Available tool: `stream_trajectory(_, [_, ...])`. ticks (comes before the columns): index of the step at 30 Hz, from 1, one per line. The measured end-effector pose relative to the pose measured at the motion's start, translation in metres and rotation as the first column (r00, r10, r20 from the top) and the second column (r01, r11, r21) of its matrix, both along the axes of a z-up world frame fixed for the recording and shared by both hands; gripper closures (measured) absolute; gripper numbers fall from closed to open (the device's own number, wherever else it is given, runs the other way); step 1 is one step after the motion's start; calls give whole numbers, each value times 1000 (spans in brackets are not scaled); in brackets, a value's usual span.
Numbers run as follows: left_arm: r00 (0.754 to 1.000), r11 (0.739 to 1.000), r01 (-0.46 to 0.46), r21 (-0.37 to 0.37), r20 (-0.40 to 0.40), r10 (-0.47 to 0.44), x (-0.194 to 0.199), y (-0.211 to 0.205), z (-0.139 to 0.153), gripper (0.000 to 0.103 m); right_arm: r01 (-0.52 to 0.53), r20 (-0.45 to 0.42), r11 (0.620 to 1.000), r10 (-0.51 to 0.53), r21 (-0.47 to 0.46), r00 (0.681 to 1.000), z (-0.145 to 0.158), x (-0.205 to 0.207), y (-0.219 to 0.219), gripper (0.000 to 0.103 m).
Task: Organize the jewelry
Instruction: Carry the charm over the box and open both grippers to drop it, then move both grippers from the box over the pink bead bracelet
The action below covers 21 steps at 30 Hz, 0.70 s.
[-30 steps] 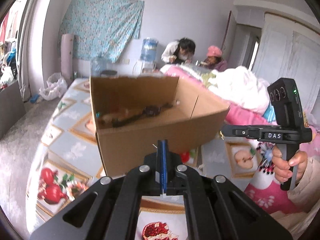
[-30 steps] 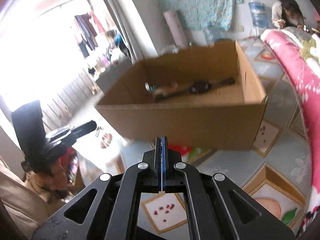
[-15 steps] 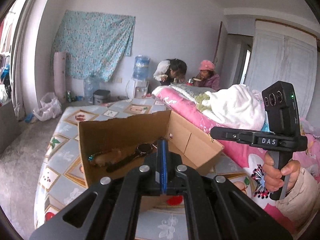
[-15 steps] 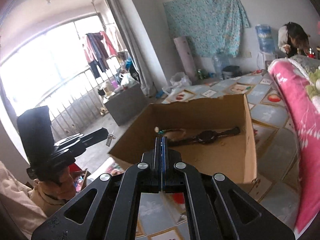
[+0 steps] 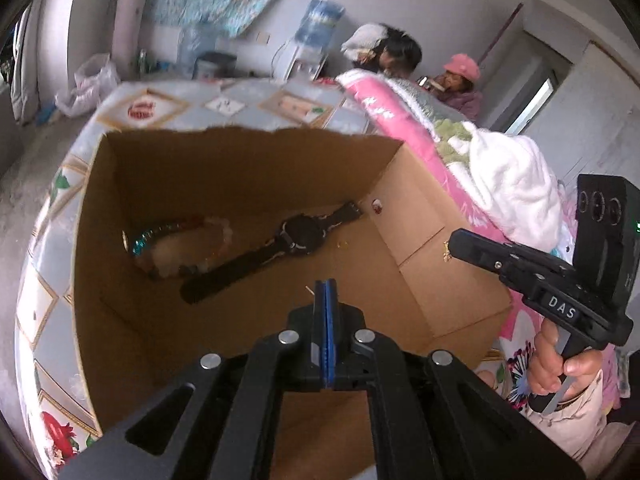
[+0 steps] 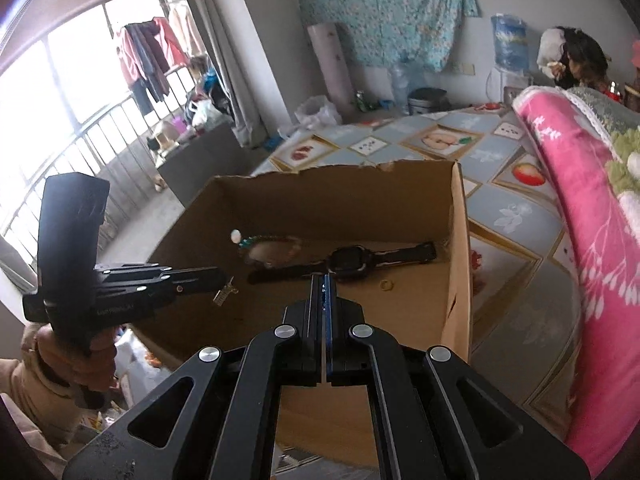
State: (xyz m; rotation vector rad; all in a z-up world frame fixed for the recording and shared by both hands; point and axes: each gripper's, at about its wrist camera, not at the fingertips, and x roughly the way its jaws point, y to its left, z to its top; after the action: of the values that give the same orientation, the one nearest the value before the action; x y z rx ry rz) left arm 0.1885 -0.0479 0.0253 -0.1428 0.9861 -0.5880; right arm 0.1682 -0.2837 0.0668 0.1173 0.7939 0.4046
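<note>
An open cardboard box (image 5: 240, 176) (image 6: 320, 200) stands on the bed. On its floor lie a black watch (image 5: 300, 236) (image 6: 348, 260), a beaded bracelet (image 5: 180, 248) (image 6: 276, 250) and a small gold ring (image 6: 385, 285). My left gripper (image 5: 325, 283) (image 6: 222, 276) hangs over the box's near left part, shut on a small dangling earring (image 6: 225, 293). My right gripper (image 6: 325, 279) (image 5: 451, 242) is over the box's right side, shut on a tiny gold earring (image 5: 446, 249).
The box rests on a fruit-patterned sheet (image 5: 52, 288). A pink quilt (image 6: 592, 264) is piled along the right. Two people (image 5: 400, 56) sit at the far end beside a water dispenser (image 5: 320, 24). A railed window (image 6: 60, 112) is at the left.
Both grippers have moved forward from in front of the box to above it and tipped down, so its floor now fills both views. Both stayed shut.
</note>
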Motion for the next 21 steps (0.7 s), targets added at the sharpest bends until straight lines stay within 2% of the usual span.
stream_trajectory(2, [999,1000,-3,9,-32,3,3,-2,-6,100,6,-15,1000,-6,-14,1000,-3,5,-1,100])
stream_trajectory(4, [999,1000,-4,15,-54,5,4,-5,-10,84,11,-27,1000,-12,-15,1000,-6,8,-4,99])
stream_trajectory(6, [998,1000,-12,27,-63,14,5,-6,-15,75,21,-37,1000,-22,-9,999,-8,10,-7,97])
stream_trajectory(13, [998,999,-28,14,-57,29,2,0,-12,71,58,-11,998,-58,28,998,2,-1,-18,92])
stream_trajectory(17, [999,999,-37,-34,3,37,-11,9,5,69,85,28,994,-87,75,996,15,-16,-27,77])
stream_trajectory(21, [992,997,-36,-75,117,44,-37,22,33,58,106,102,986,-120,132,988,32,-46,-37,66])
